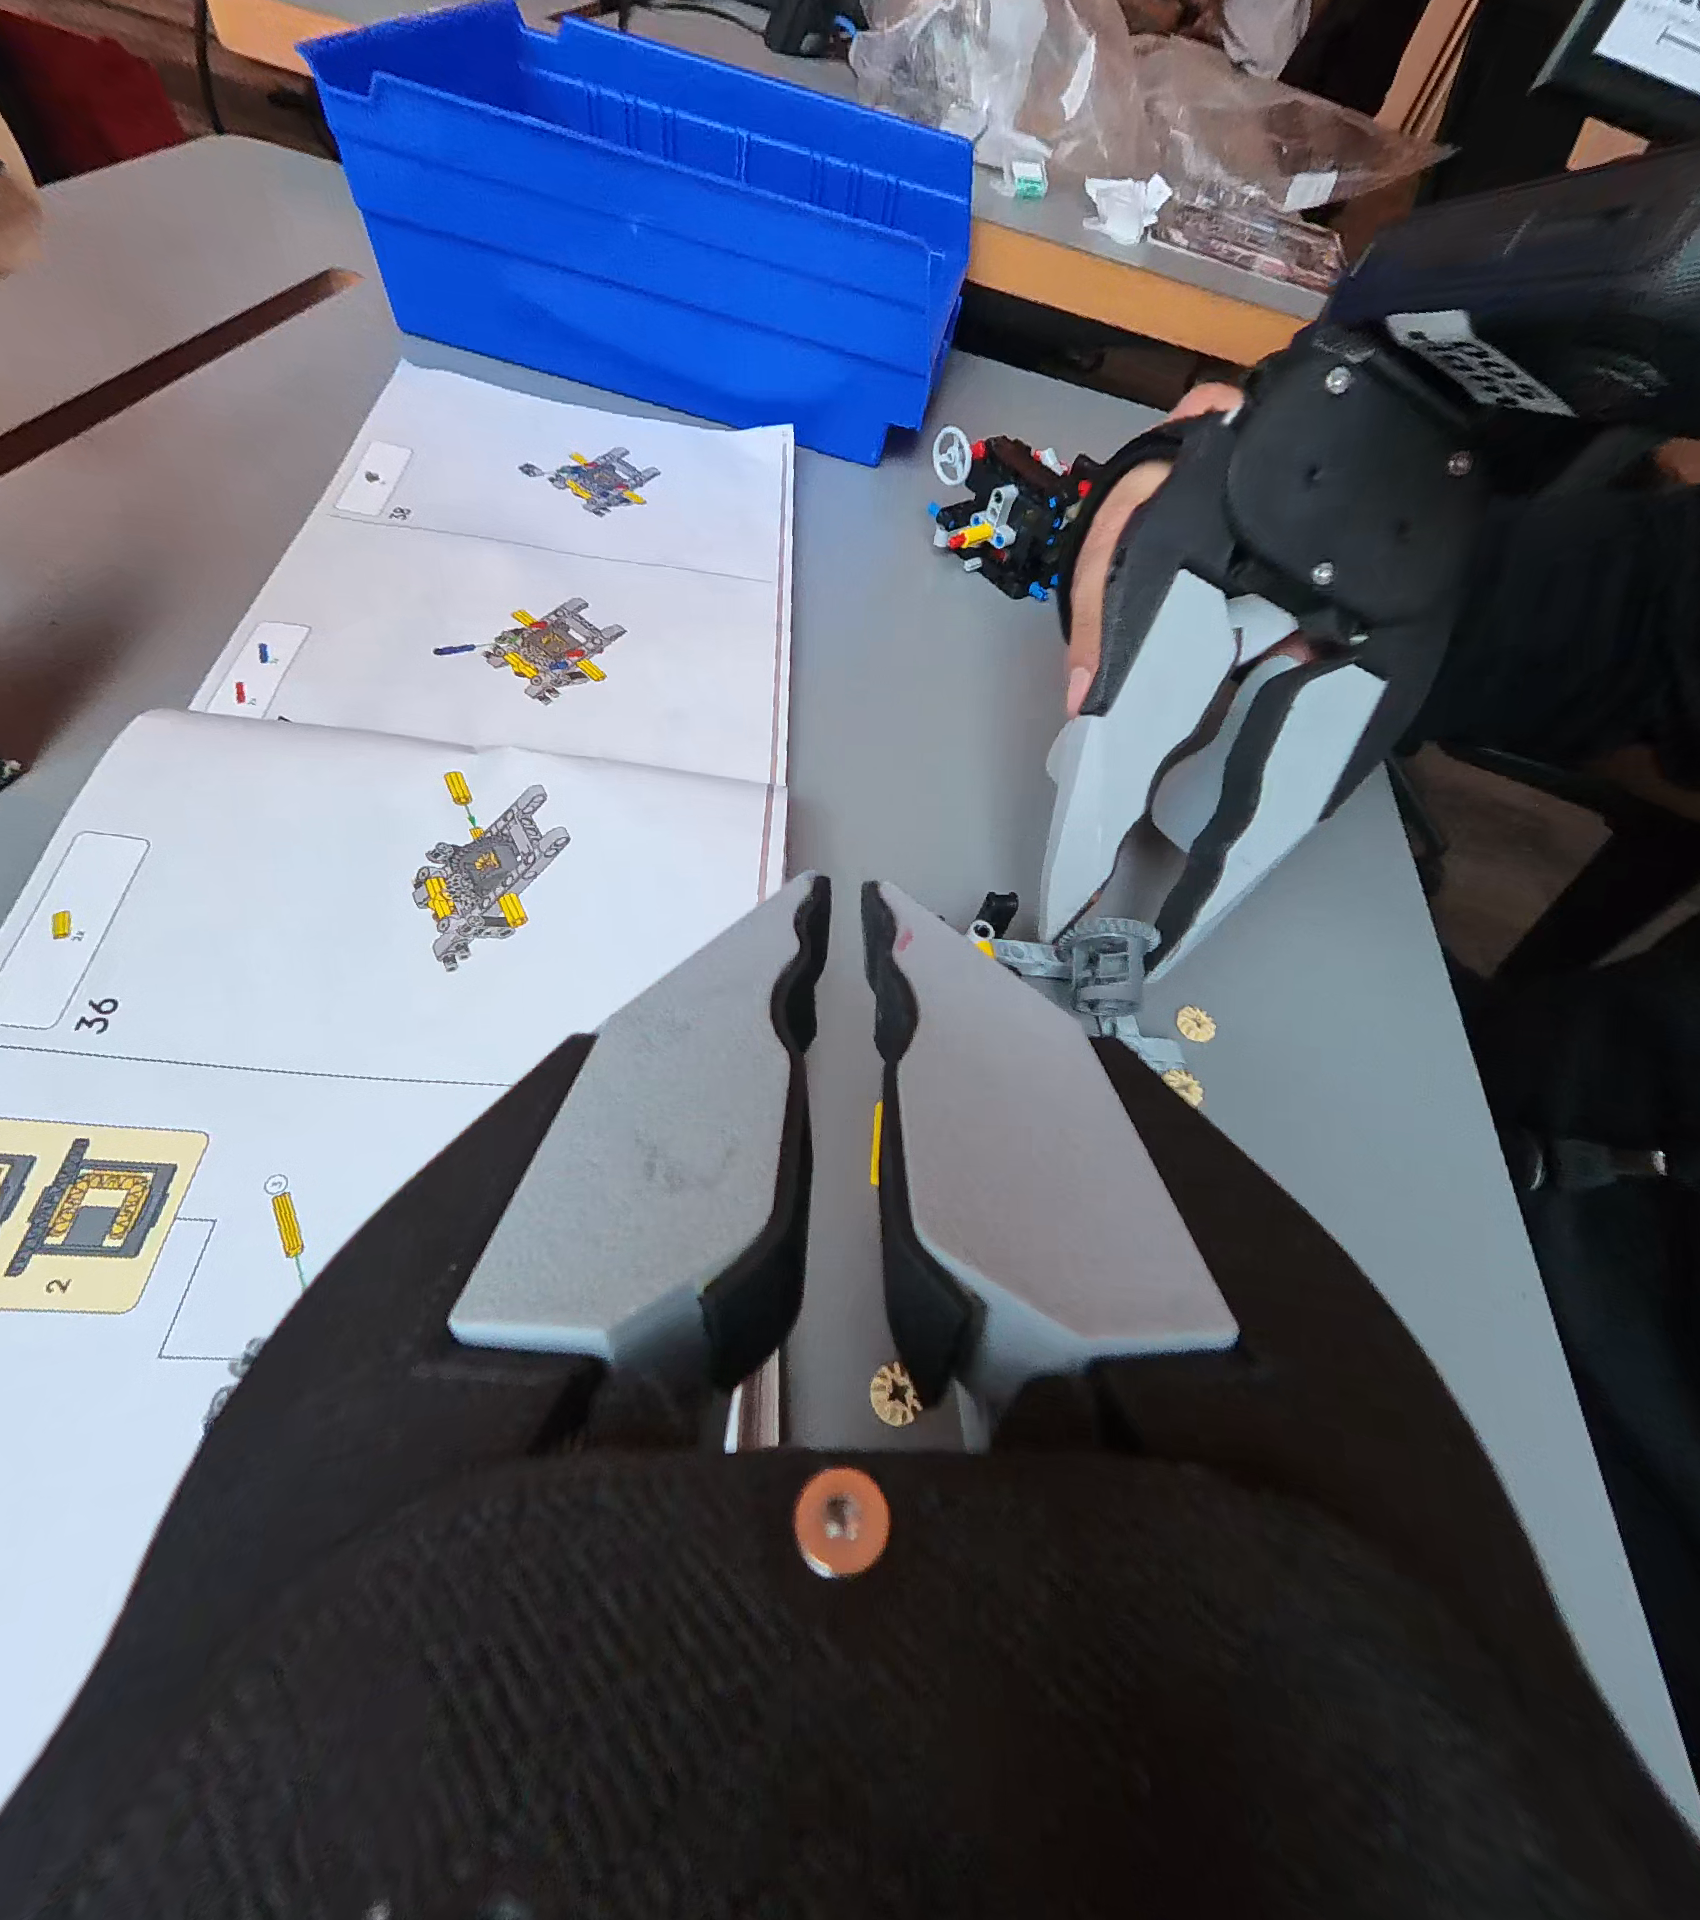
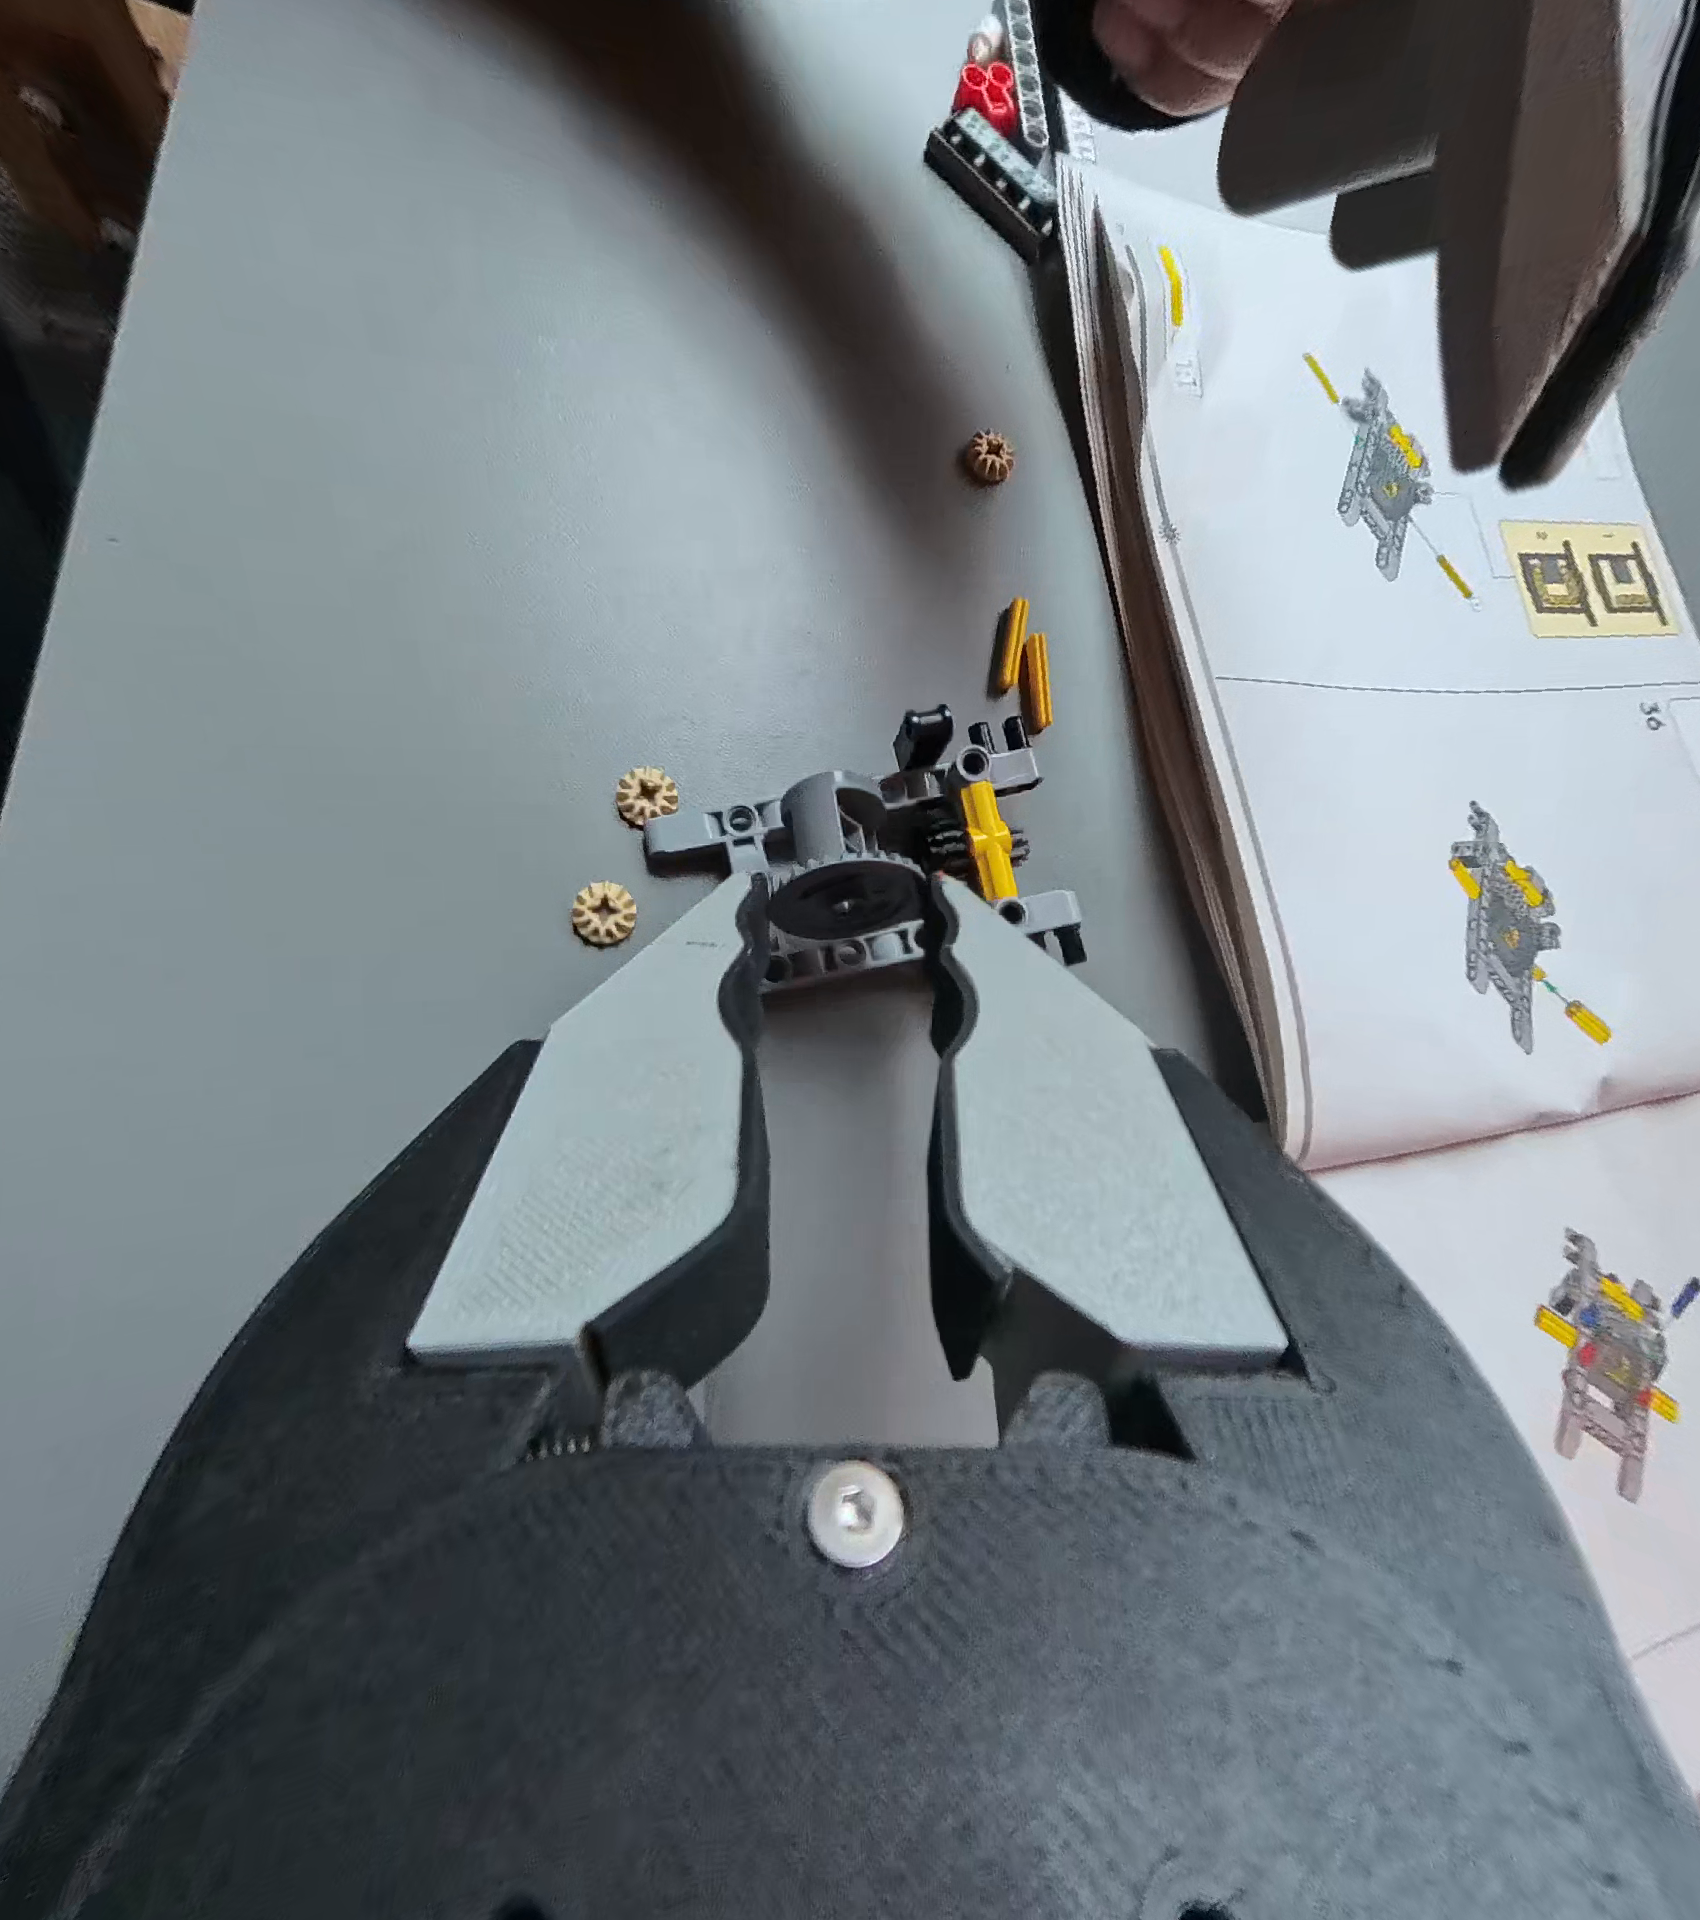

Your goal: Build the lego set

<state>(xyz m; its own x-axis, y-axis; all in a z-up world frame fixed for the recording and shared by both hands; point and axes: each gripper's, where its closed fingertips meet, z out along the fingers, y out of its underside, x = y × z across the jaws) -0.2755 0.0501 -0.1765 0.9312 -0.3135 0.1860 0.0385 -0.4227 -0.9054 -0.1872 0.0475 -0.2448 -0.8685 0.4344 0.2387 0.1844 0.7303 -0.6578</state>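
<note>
Grey lego assembly (image 2: 841, 883) sits pinched between right tool (image 2: 841, 899) tips; left tool (image 1: 846, 904) nearly closed, empty.

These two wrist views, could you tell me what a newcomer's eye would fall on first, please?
In the right wrist view, the right gripper closes on the round dark gear of a grey and yellow lego assembly on the grey table, with small tan gears scattered beside it. In the left wrist view, a bright blue plastic bin stands behind the open white instruction booklet, while the left gripper hovers nearly shut and empty.
</note>
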